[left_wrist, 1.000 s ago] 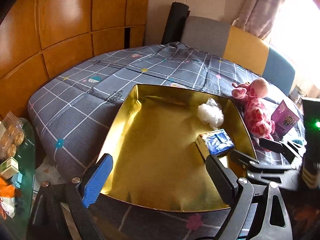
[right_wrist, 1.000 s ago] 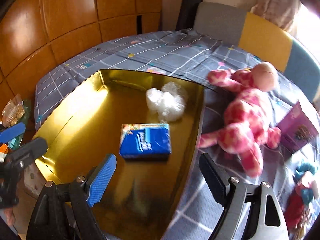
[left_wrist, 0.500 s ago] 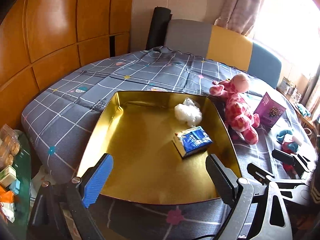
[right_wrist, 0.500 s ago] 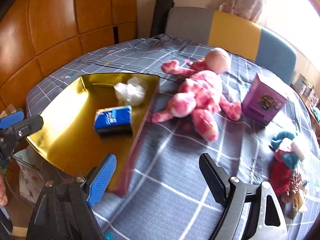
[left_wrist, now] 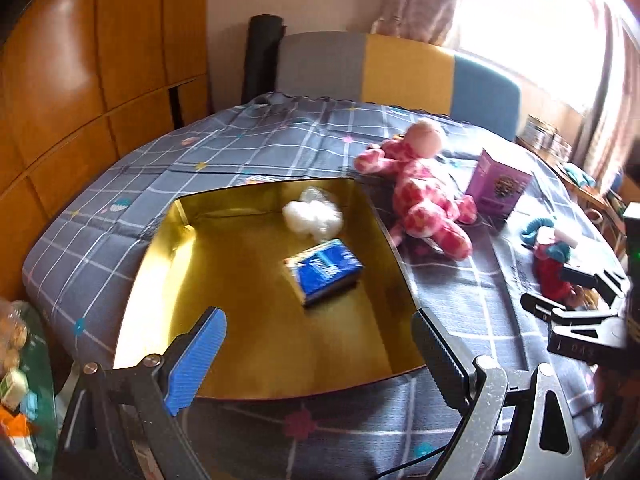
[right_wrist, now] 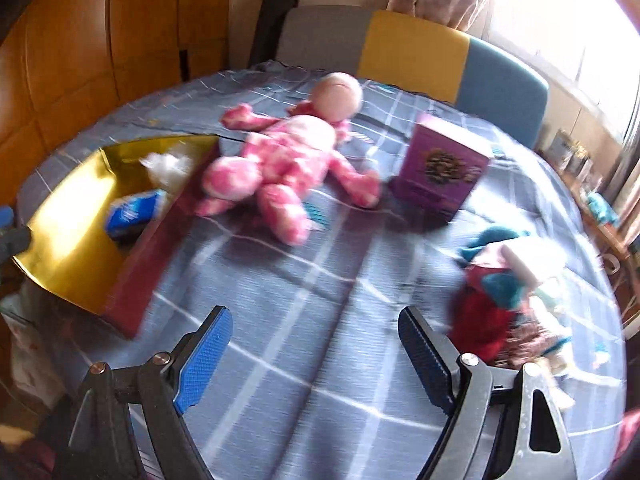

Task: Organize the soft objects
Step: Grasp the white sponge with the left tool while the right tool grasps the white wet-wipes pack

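Observation:
A gold box (left_wrist: 248,344) (right_wrist: 68,240) lies open on the grey checked cloth. In it are a blue tissue pack (left_wrist: 324,272) (right_wrist: 134,212) and a white plastic wad (left_wrist: 312,216) (right_wrist: 168,166). A pink plush doll (left_wrist: 420,196) (right_wrist: 280,160) lies right of the box. A red and teal rag doll (left_wrist: 550,256) (right_wrist: 504,296) lies further right. My left gripper (left_wrist: 316,356) is open and empty over the box's near edge. My right gripper (right_wrist: 316,356) is open and empty above bare cloth, left of the rag doll; it also shows in the left wrist view (left_wrist: 576,300).
A purple carton (left_wrist: 498,188) (right_wrist: 440,168) stands behind the dolls. A grey, yellow and blue chair back (left_wrist: 400,64) is at the table's far side. Wooden panels (left_wrist: 80,80) are on the left. A side table with snacks (left_wrist: 16,360) is at lower left.
Both grippers have swung right. The right wrist view went from over the box to the cloth near the rag doll. Both stayed open and empty.

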